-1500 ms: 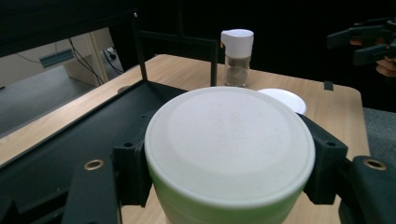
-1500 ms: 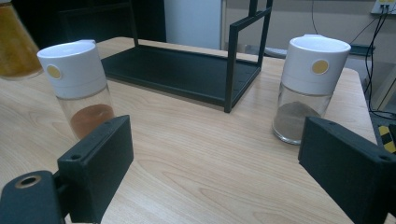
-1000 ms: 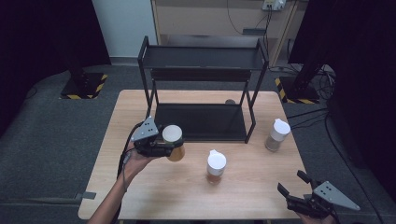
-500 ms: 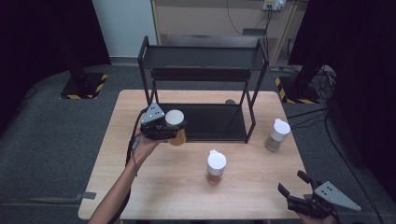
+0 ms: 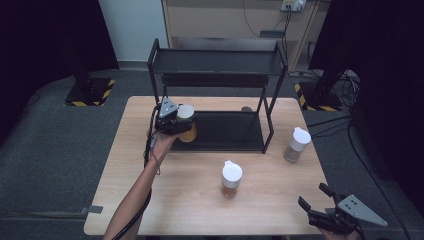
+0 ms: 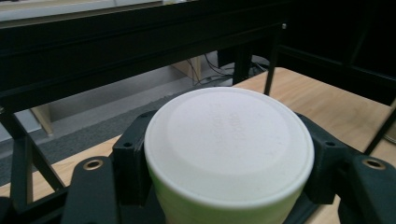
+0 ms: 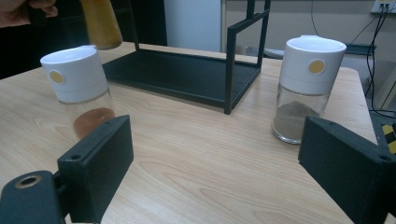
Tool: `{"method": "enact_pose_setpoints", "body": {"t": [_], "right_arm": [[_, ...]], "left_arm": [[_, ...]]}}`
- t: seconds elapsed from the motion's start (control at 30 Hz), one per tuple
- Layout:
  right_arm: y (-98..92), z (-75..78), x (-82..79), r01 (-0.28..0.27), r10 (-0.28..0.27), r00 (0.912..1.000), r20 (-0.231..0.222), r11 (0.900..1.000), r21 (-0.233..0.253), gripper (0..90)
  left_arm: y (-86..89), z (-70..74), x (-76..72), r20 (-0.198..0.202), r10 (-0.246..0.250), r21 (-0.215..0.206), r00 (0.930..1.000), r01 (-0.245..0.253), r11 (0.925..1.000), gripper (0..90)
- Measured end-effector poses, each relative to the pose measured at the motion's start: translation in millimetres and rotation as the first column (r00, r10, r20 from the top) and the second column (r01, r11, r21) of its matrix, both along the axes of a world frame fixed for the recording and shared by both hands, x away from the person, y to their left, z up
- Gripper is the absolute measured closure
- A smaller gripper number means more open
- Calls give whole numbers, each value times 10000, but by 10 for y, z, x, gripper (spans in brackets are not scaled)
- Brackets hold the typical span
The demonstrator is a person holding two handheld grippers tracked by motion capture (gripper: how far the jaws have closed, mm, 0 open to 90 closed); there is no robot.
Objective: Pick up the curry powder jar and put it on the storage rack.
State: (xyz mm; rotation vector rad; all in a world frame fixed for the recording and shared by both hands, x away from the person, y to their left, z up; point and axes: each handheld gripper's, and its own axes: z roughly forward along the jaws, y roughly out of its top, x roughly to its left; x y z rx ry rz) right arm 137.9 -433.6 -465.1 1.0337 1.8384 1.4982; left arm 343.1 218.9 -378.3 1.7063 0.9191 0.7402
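My left gripper (image 5: 179, 124) is shut on a jar with a white lid (image 6: 229, 144) and amber contents (image 5: 189, 133). It holds the jar upright in the air over the left front corner of the black two-tier rack's lower shelf (image 5: 225, 131). The left gripper view has the lid between the two jaws, with the rack's upper shelf (image 6: 140, 28) just ahead and above. A second white-lidded jar (image 5: 231, 178) holding brown powder stands on the table in front of the rack. A third jar (image 5: 296, 144) stands to the rack's right. My right gripper (image 5: 312, 196) rests open near the table's front right corner.
From the right gripper view, the two standing jars (image 7: 79, 93) (image 7: 306, 88) flank the rack's front right post (image 7: 229, 70), with bare wood between them. The wooden table (image 5: 150, 210) sits on grey carpet. A cabinet and cables lie behind the rack.
My left gripper has carried the amber jar up and away from the table's front, from beside the rack's left front to over the lower shelf's corner. The right gripper has stayed still.
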Motion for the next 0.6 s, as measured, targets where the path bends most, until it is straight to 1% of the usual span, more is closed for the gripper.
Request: {"method": "enact_pose_setpoints", "body": {"t": [0.13,0.27,0.37,0.47,0.6], "right_arm": [[-4,-2,0,3,-3,10000,-14,10000,34,104],[-4,-2,3,-5,5,10000,-22,10000,28,104],[-3,-2,5,-12,12,10000,-35,10000,16,105],[-3,-3,6,-4,5,10000,-41,10000,28,104],[-8,-5,6,-5,5,10000,-51,10000,54,104]], "left_arm": [[-66,-66,35,46,488,33,9988,-488,9988,322],[-101,-125,89,-44,777,32,9970,-777,9970,322],[-125,-166,130,-42,867,96,9962,-867,9962,322],[-157,-202,163,-40,947,292,9955,-946,9951,322],[-180,-284,187,-95,1138,206,9935,-1136,9933,321]]}}
